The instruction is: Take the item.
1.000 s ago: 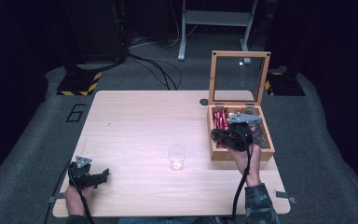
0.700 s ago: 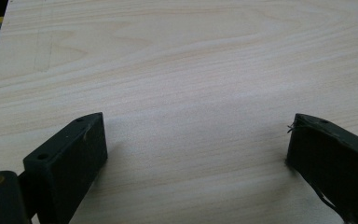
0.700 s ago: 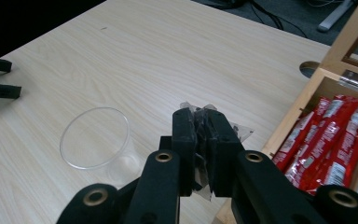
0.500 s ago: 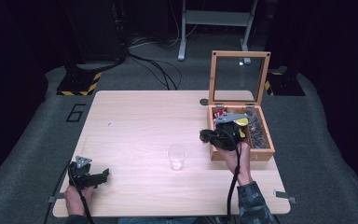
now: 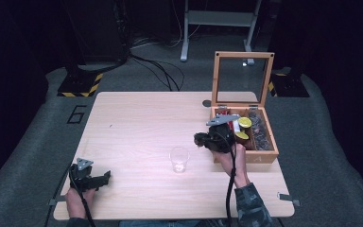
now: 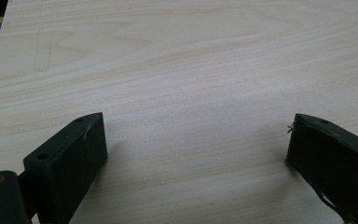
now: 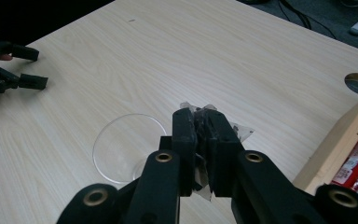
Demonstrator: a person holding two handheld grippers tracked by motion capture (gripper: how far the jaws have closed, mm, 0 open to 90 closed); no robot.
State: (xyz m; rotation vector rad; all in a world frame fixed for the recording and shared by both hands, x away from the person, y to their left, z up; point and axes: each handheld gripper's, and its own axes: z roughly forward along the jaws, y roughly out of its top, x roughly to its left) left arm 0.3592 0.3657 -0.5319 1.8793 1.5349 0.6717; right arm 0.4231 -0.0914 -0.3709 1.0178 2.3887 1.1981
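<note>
1. Right tool: clenched on a small clear-wrapped packet. Crinkled wrapper edges stick out past the tips and below the pads in the right gripper view; contents too dark to name.
2. Landmark = clear plastic cup, upright, open mouth up, near the desk centre, towards the person's edge.
3. Key relation: in the high view the right tool w/ the packet sits just right of the cup and a bit farther from the person, not over the mouth. In the right gripper view the cup rim lies left of and below the tips, partly hidden behind the jaw links.
4. Judgement: if the packet is meant for the cup, the move needed is a short shift left and towards the person until the tips are above the rim, then release.
5. Wooden box, lid up, stands right of the cup, touching or just beside the right hand; red packs and yellow-capped items inside.
6. Left tool: released, jaws wide apart, nothing between them, low over bare desk in the left gripper view. It's well left of the cup, near the desk's front-left corner.
7. Nearer arm to the cup: right, by a clear margin.
8. Risk (judgement): the cup is light, so a low pass could knock it over.
</note>
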